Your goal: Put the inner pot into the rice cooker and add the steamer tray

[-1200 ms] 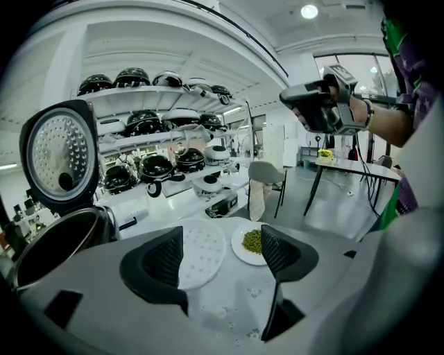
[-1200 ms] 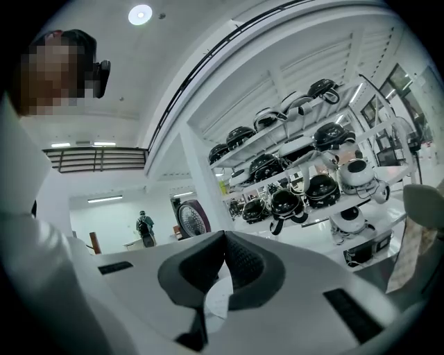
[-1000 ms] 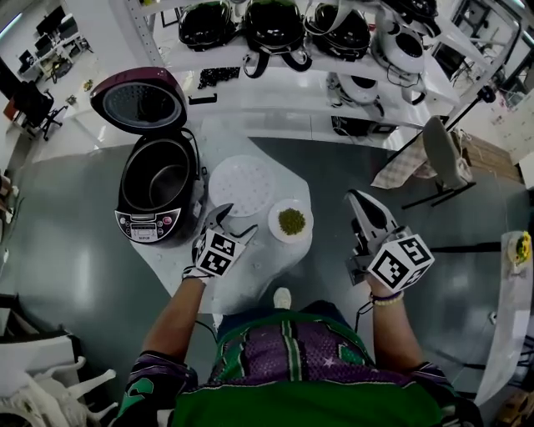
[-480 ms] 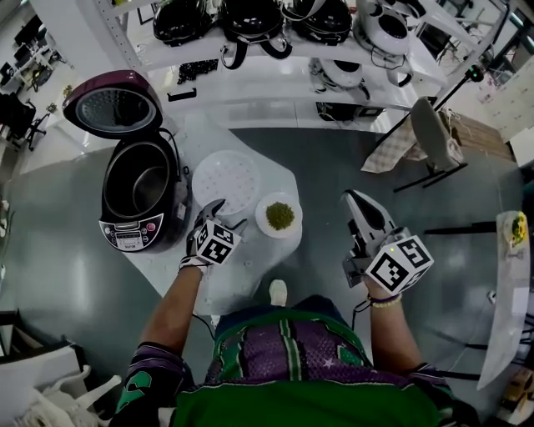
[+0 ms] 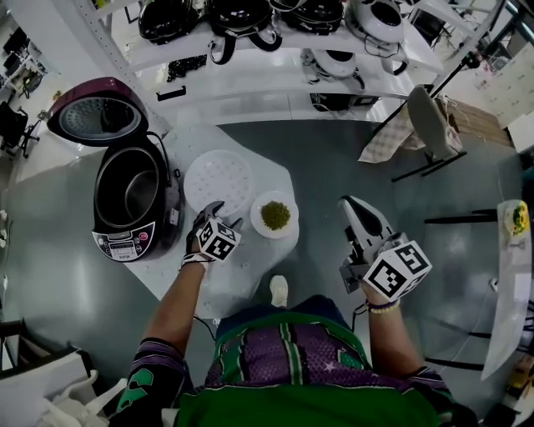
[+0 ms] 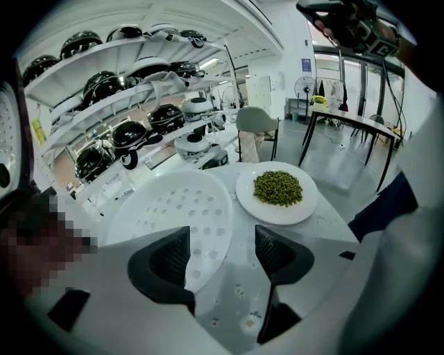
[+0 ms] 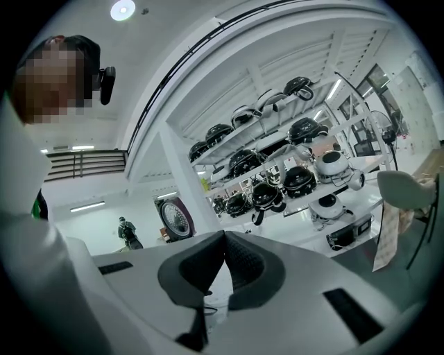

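Note:
The dark rice cooker (image 5: 125, 208) stands at the table's left with its lid (image 5: 98, 113) swung up, and the inner pot (image 5: 127, 188) sits inside it. Right of it the white perforated steamer tray (image 5: 219, 179) (image 6: 173, 208) lies flat on the table. My left gripper (image 5: 225, 215) (image 6: 222, 253) points down at the tray's near edge. Its jaws are closing with the rim between them, and the pads do not press on it. My right gripper (image 5: 347, 204) (image 7: 223, 267) hangs off the table's right side, shut and empty.
A white plate of green peas (image 5: 274, 215) (image 6: 277, 193) sits just right of the tray, close to the left gripper. The small white table (image 5: 242, 275) ends near the person's body. Shelves of other rice cookers (image 5: 250, 17) stand behind, and a chair (image 5: 430, 117) at the right.
My left gripper has dropped toward the table, down to the tray's near edge. The right gripper has sunk a little and stays shut.

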